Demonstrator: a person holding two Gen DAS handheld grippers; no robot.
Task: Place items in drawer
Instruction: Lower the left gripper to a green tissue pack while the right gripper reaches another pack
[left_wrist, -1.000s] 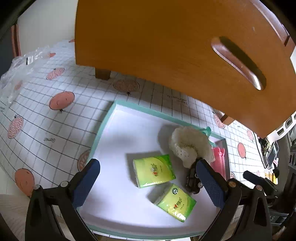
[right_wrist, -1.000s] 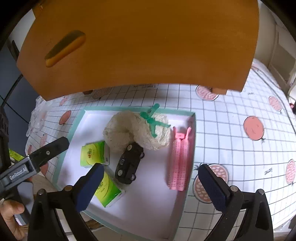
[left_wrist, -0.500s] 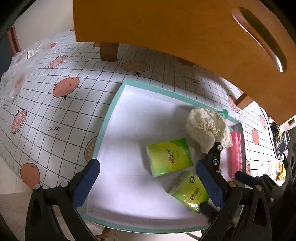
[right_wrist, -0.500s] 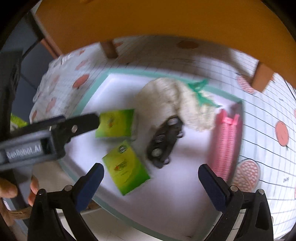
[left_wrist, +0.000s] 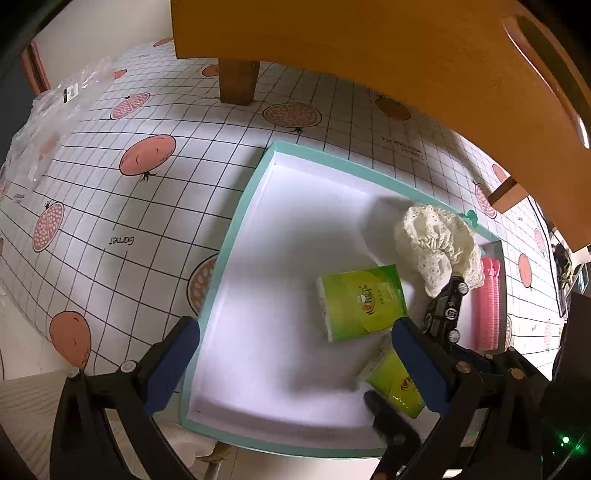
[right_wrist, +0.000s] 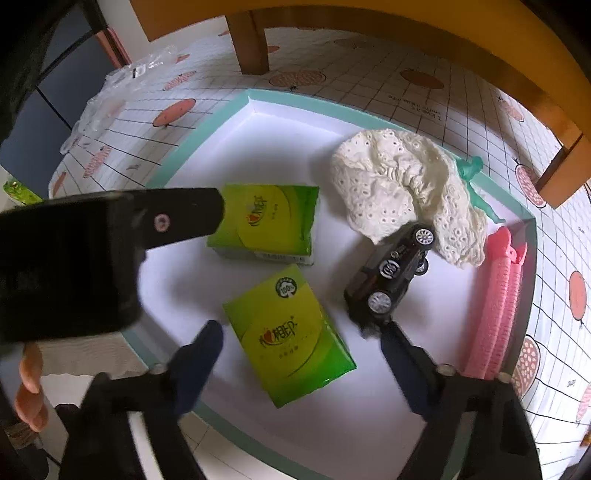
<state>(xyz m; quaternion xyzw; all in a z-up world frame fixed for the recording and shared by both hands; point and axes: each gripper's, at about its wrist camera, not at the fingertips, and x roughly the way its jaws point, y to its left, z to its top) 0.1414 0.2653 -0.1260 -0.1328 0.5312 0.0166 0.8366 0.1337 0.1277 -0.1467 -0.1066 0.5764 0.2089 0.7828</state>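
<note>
A white tray with a teal rim (left_wrist: 236, 221) (right_wrist: 221, 114) holds two green tissue packs, a cream lace cloth (left_wrist: 436, 240) (right_wrist: 399, 177), a black toy car (left_wrist: 443, 314) (right_wrist: 391, 273) and a pink clip (left_wrist: 489, 302) (right_wrist: 495, 295). My right gripper (right_wrist: 301, 363) is open, its fingers on either side of the near tissue pack (right_wrist: 291, 332) (left_wrist: 395, 384). My left gripper (left_wrist: 295, 365) is open and empty over the tray's near left part, short of the far tissue pack (left_wrist: 362, 299) (right_wrist: 269, 221). The orange wooden drawer front (left_wrist: 369, 55) with a slot handle (left_wrist: 546, 74) hangs above.
The tray sits on a gridded cloth with pomegranate prints (left_wrist: 110, 184). Wooden legs (left_wrist: 238, 81) (right_wrist: 251, 48) stand behind it. A clear plastic bag (left_wrist: 48, 122) lies far left. The left tool's black housing (right_wrist: 66, 266) and a person's hand (right_wrist: 29, 384) crowd the right wrist view's left side.
Both grippers came lower and closer to the tray. The right one dropped until its open fingers flank the near tissue pack. The items in the tray lie as before.
</note>
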